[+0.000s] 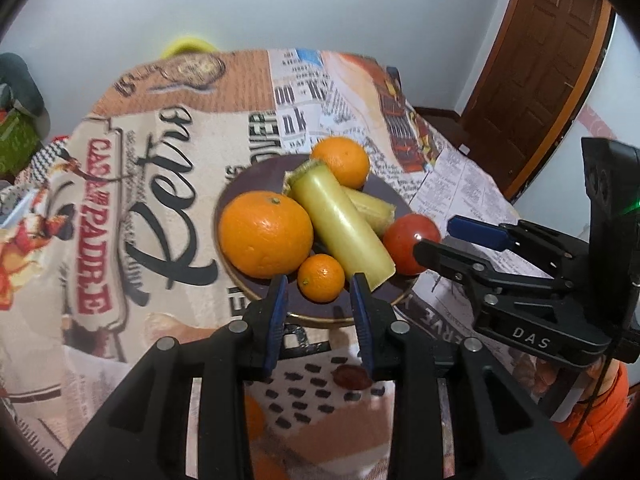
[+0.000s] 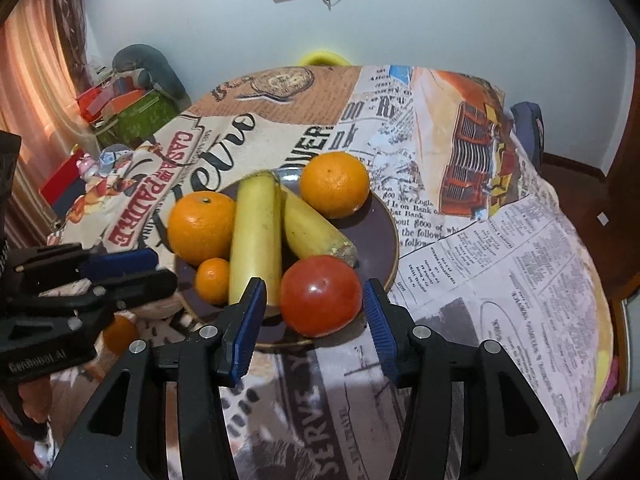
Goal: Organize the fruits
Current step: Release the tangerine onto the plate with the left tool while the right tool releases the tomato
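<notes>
A dark purple plate (image 1: 256, 172) (image 2: 384, 224) on the table holds a large orange (image 1: 266, 234) (image 2: 200, 228), a second orange (image 1: 340, 162) (image 2: 334, 184), a small orange (image 1: 321, 278) (image 2: 212, 280), two pale yellow-green stalk pieces (image 1: 340, 224) (image 2: 256, 236) (image 2: 312, 228) and a red tomato (image 1: 412, 244) (image 2: 320, 296). My left gripper (image 1: 320, 292) is open, its blue pads either side of the small orange. My right gripper (image 2: 314, 300) is open around the tomato, apart from it. Each gripper also shows in the other view (image 1: 444, 240) (image 2: 160, 272).
The table wears a printed newspaper-pattern cloth (image 1: 160, 200) (image 2: 500, 260). A yellow chair back (image 2: 322, 58) stands behind it. Boxes and bags (image 2: 128, 108) pile at the left. A wooden door (image 1: 552, 60) is at the right. Another orange (image 2: 118, 334) lies below the left gripper.
</notes>
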{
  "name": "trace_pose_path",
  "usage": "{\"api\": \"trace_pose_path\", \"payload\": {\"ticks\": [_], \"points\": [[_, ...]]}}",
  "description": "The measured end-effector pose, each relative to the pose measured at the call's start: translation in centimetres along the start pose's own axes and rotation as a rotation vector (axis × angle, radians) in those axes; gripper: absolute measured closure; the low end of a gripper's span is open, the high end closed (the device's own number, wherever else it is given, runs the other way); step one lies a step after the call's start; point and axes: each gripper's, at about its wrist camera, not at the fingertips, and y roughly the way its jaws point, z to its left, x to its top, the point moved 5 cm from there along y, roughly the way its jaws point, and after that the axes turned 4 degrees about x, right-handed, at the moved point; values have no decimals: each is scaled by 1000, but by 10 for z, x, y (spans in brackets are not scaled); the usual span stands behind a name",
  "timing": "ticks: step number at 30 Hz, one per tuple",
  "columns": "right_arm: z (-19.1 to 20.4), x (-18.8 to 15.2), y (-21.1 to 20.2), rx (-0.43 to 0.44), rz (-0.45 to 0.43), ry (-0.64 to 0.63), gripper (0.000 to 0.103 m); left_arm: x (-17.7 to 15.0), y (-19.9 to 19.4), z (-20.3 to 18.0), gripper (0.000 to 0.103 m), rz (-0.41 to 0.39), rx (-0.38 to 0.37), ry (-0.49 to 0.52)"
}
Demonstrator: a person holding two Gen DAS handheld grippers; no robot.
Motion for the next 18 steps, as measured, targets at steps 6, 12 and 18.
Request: {"api": "trace_pose_path", "payload": {"ticks": [6,12,18], "points": [[16,5,-25,-5,-43,-35,53,1,-36,17,68,-53,43,-13],[33,5,-38,6,-64,-53,53,-7,-56,37,66,-65,81,-37],[50,-3,-38,15,-46,-73,52,-31,-51,51,63,-20,97,-52]]}}
